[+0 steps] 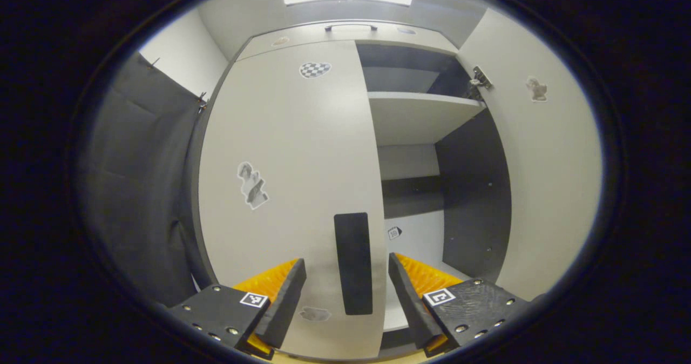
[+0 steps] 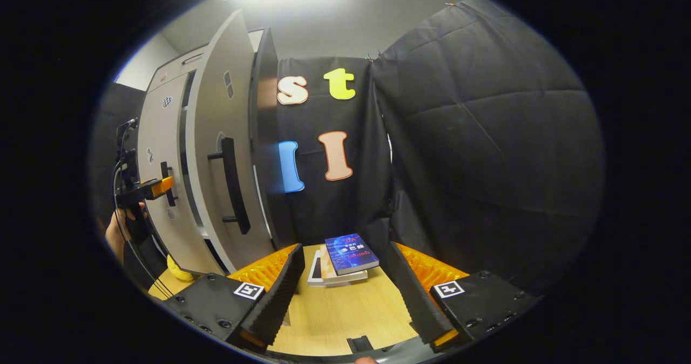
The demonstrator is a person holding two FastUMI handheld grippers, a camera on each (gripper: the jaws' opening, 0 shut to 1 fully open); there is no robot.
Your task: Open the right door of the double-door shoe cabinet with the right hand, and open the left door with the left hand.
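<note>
Left gripper (image 1: 345,294) faces the shoe cabinet (image 1: 345,34) head-on, its fingers spread wide to either side of the left door handle (image 1: 353,264), a flat dark vertical bar; neither finger visibly presses it. That left door (image 1: 286,153) lies closed and flush, a smooth pale panel with a few stickers, its free edge running up just right of the handle. Beyond that edge the cabinet stands open: a pale shelf (image 1: 415,115) above, dark inner walls, and the right door (image 1: 545,180) swung far out to the right.

Right gripper (image 2: 343,294) hangs well clear of the cabinet with its fingers wide apart and nothing between them. Ahead of it lies a light wooden table (image 2: 340,315) with a small stack of books (image 2: 345,258), backed by black cloth. To its left the right door shows edge-on, its long dark bar handle (image 2: 235,186) standing off the panel. Farther left, a hand (image 2: 121,229) holds the left gripper at the other door's handle.
</note>
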